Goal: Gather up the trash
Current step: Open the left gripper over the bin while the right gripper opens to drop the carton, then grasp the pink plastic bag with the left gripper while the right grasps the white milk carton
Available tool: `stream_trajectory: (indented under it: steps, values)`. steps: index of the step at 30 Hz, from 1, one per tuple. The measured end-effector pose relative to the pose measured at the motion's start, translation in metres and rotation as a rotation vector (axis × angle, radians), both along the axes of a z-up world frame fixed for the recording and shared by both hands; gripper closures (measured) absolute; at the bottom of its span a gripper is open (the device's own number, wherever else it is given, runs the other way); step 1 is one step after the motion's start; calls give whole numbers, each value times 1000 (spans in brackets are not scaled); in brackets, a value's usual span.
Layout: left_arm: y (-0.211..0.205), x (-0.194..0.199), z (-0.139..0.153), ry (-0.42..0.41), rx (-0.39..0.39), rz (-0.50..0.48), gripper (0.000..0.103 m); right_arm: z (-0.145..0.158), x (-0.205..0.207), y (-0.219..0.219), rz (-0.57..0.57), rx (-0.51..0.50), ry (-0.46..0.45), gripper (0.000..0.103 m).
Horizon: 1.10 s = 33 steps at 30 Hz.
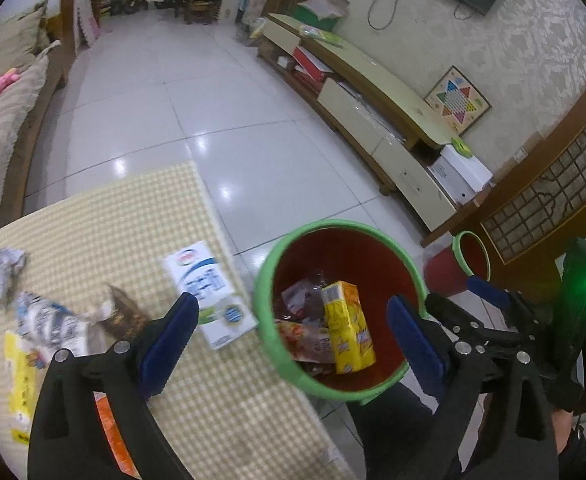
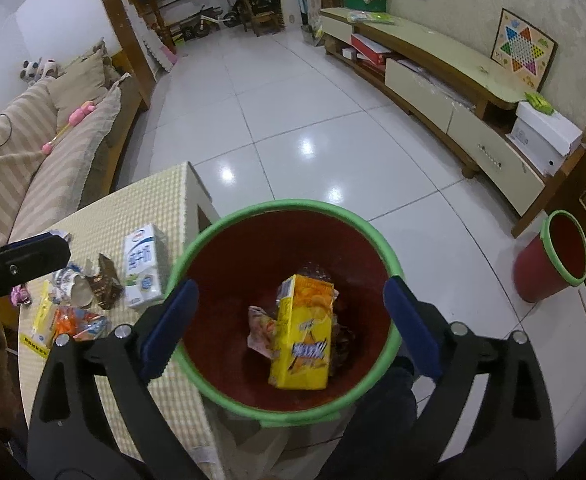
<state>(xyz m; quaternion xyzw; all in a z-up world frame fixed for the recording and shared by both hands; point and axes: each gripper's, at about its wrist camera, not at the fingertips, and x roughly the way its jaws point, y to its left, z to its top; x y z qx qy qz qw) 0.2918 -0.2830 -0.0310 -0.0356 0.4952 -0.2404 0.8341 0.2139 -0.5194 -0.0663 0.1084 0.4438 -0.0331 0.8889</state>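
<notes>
Right wrist view: right gripper (image 2: 289, 320) spread wide, empty, above red bin (image 2: 229, 224) with yellow carton (image 2: 303, 340) inside. Left gripper (image 1: 293, 334) likewise wide, empty; white milk carton (image 1: 209, 292) lying on checked table (image 1: 113, 216).

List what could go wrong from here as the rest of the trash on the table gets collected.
1. The white milk carton lies at the table edge beside the bin; a clumsy grab might push it onto the floor.
2. The yellow carton stands tall inside the bin, so further drops could bounce off it.
3. The crumpled paper and wrappers look light and may slip from the open left gripper.
</notes>
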Motion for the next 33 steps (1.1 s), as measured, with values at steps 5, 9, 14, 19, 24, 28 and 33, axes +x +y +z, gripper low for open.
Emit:
stream_trajectory:
  steps: [5, 9, 14, 19, 24, 28, 33]
  values:
    - [38, -13, 15, -27, 10, 48, 12, 12, -4, 32, 42, -2, -11, 9]
    - [76, -27, 24, -48, 16, 92, 12, 19, -5, 61, 84, 1, -14, 9]
    - [136, -43, 28, -52, 14, 176, 12, 26, -4, 109, 161, -14, -16, 9]
    - [205, -59, 26, -46, 11, 275, 12, 28, 2, 150, 220, -32, -13, 9]
    - [263, -73, 16, -21, 5, 381, 12, 22, 6, 181, 251, -35, 0, 9]
    - [302, -83, 3, 6, 8, 459, 12, 13, 10, 195, 268, -55, 23, 9]
    - [353, -85, -20, 46, 16, 562, 12, 3, 17, 206, 282, -77, 46, 9]
